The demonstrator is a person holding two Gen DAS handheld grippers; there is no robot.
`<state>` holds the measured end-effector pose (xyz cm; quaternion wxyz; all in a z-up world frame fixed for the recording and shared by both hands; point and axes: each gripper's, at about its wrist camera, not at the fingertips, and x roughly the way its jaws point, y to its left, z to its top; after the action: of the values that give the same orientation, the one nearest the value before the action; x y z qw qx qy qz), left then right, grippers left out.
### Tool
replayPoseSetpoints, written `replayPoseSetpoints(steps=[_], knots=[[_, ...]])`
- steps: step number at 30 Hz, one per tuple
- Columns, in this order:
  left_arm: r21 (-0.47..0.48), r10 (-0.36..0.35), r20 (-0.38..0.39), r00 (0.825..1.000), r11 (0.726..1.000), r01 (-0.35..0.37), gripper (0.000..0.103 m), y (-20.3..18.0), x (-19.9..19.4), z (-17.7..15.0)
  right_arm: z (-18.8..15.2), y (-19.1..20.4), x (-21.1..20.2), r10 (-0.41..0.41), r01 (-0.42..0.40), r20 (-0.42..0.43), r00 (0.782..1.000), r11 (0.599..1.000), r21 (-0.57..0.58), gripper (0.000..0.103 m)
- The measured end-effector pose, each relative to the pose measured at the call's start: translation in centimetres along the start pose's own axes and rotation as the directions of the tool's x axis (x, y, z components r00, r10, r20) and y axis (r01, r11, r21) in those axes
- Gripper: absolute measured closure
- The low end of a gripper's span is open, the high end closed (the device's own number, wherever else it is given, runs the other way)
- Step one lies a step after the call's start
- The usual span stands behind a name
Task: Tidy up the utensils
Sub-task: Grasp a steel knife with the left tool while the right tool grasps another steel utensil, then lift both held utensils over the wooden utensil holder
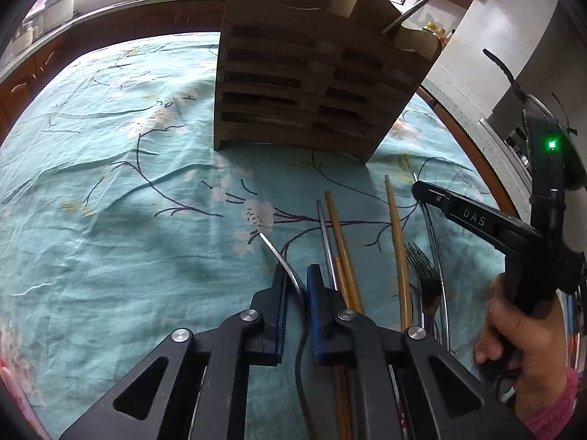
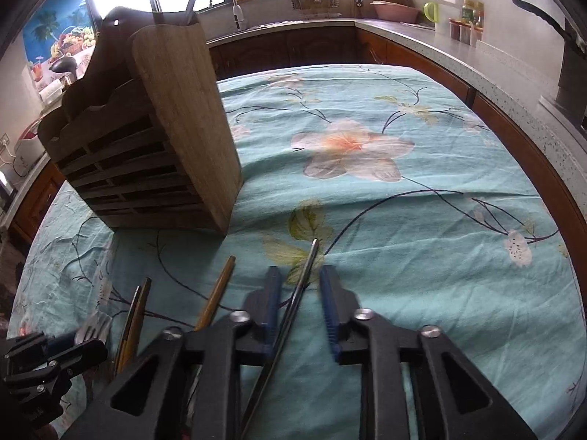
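Centrally, floral teal cloth over the desk [image 2: 403,220], slatted wooden utensil holder [image 1: 304,84] upright behind, wooden chopsticks [image 1: 339,242] and fork [image 1: 422,267] lying between grippers, left gripper [image 1: 295,286] pinching a curved metal handle [image 1: 282,256], right gripper [image 2: 299,286] pinching a slim metal utensil [image 2: 306,271].

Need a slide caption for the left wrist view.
Left tool shut on a metal utensil; chopsticks and fork on teal cloth before the wooden holder.

wooden holder [image 1: 308,84] blocks ahead, bare tablecloth [image 2: 422,227] rightward
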<state>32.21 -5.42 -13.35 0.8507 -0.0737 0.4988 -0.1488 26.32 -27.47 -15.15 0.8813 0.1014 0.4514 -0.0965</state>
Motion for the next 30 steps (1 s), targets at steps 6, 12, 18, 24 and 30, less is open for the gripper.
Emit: replayPoseSetpoints(steps=[6, 12, 18, 24, 30], knots=[[-0.029, -0.044, 0.023, 0.999, 0.999, 0.045, 0.097, 0.8, -1.8, -0.1, 0.1, -0.9, -0.5, 0.078, -0.078, -0.009, 0.997, 0.995, 0.055, 0.097], [-0.044, -0.076, 0.078, 0.994, 0.996, 0.079, 0.098, 1.5, -5.3, -0.5, -0.2, 0.1, -4.4, 0.158, -0.161, 0.051, 0.986, 0.985, 0.058, 0.099], [-0.040, -0.088, 0.140, 0.986, 0.995, 0.094, 0.098, 1.7, -9.3, -1.4, -0.3, 1.4, -9.1, 0.199, -0.204, 0.126, 0.972, 0.979, 0.029, 0.099], [-0.030, -0.095, 0.191, 0.977, 0.994, 0.103, 0.098, 1.8, -13.1, -2.8, -0.5, 1.8, -12.7, 0.218, -0.223, 0.184, 0.959, 0.975, 0.012, 0.099], [-0.020, -0.100, 0.228, 0.968, 0.994, 0.108, 0.099, 1.8, -16.5, -4.2, -0.8, 2.4, -15.8, 0.227, -0.230, 0.234, 0.946, 0.973, -0.011, 0.099]])
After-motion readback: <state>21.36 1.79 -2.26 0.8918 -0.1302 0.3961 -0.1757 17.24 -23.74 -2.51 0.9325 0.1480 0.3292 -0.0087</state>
